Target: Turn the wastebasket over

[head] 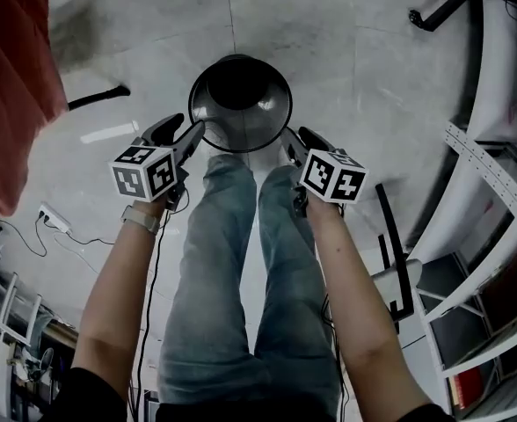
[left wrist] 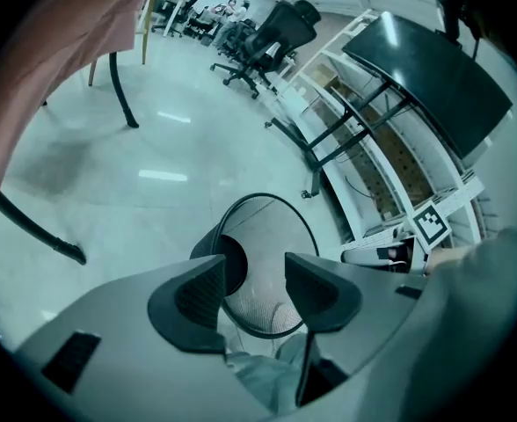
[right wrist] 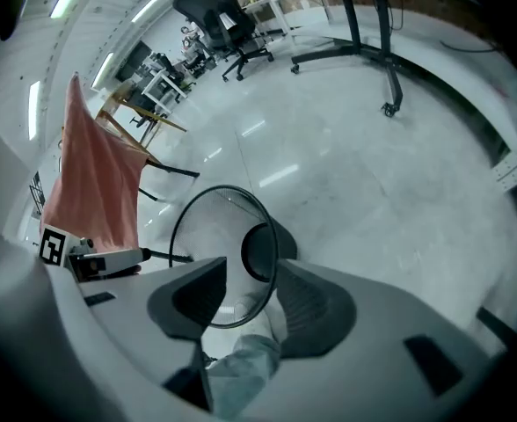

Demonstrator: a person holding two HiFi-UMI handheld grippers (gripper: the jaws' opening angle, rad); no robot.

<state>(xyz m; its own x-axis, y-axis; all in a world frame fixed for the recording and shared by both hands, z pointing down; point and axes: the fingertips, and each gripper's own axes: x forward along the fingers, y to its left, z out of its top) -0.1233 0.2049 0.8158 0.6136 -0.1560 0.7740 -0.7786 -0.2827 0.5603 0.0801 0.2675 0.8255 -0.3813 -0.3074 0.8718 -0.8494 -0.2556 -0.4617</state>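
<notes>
Round mesh wastebasket (head: 257, 123) — tapering, dark solid base.

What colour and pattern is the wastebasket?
Black wire mesh wastebasket; clearest in the left gripper view.

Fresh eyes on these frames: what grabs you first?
A black mesh wastebasket stands mouth-up on the pale floor, in the centre of the head view just beyond the person's jeans-clad legs. The left tongs and right tongs flank it, each open at the rim on its own side, not pinching it. An orange-red cloth hangs at upper left.
</notes>
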